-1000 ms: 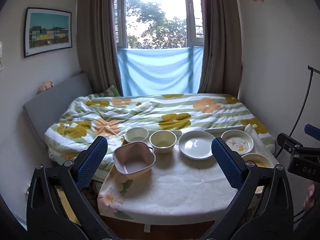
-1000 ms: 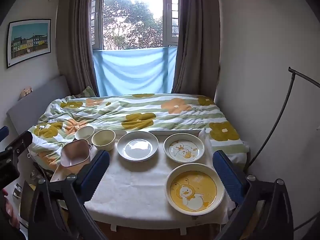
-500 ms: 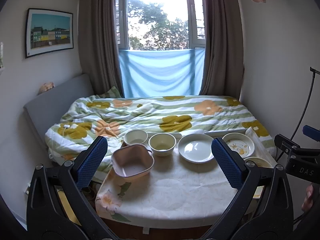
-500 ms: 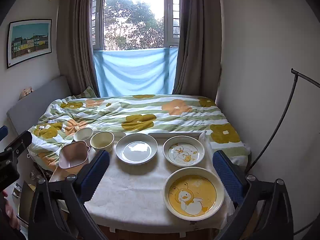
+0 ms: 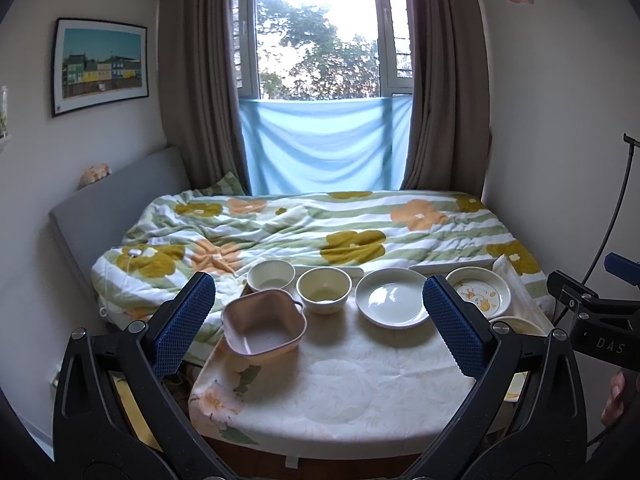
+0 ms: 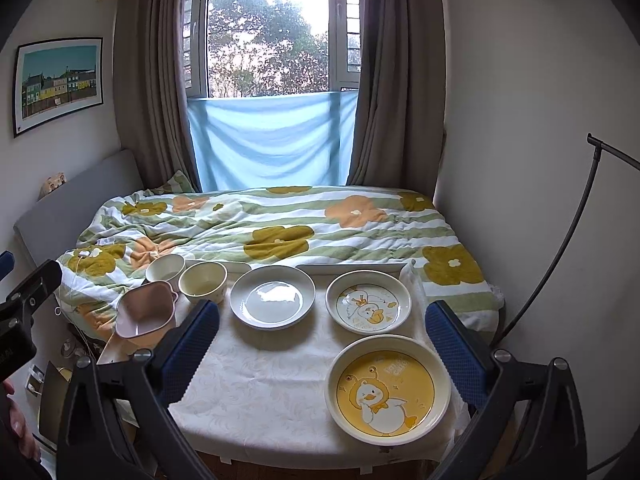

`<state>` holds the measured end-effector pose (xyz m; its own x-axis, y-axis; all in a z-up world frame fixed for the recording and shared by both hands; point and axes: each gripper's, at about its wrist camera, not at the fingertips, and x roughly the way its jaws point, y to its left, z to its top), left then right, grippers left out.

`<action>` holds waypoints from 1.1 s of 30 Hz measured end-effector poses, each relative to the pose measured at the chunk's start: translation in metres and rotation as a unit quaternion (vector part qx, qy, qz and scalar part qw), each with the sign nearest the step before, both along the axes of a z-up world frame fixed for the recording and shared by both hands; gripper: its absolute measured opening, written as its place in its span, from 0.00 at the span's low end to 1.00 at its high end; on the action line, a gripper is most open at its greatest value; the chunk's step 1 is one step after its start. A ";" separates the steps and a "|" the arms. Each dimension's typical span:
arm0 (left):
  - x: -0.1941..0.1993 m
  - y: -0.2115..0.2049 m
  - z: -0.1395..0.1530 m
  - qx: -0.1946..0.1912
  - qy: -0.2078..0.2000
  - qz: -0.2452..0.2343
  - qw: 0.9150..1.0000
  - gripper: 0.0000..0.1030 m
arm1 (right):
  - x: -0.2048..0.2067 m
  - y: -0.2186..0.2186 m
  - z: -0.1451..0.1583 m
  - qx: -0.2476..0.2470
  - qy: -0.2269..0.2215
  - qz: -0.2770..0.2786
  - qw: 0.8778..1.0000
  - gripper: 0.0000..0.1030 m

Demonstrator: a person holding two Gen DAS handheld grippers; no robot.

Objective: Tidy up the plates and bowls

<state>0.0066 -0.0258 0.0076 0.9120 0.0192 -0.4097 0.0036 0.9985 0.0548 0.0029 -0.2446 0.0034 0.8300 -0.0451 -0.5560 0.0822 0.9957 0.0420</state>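
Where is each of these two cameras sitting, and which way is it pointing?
Left wrist view: rides the left gripper, held back from the table's left part, facing the window; its open blue-padded fingers frame the pink square bowl.
Right wrist view: rides the right gripper, further right, same heading; its open fingers frame the yellow duck plate.
Both show the plain white plate, the bowls, the bed, and each other's gripper at the edge.

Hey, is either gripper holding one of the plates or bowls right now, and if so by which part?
Nothing is held. The left gripper and right gripper are both open, hovering short of the dishes on the table.
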 end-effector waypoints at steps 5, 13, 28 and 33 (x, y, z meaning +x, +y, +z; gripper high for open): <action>0.000 -0.003 0.001 0.001 0.000 0.000 1.000 1.00 | 0.000 0.000 0.000 0.001 0.000 0.000 1.000 1.00; 0.000 -0.003 0.002 0.001 -0.001 0.000 1.000 1.00 | 0.000 0.000 0.000 0.002 0.001 0.001 1.000 1.00; 0.000 -0.002 0.001 0.000 -0.003 0.005 1.000 1.00 | 0.002 -0.002 -0.001 0.003 0.000 0.000 1.000 1.00; 0.000 -0.001 0.002 0.000 -0.004 0.005 1.000 1.00 | 0.002 -0.003 -0.001 0.004 0.001 0.000 1.000 1.00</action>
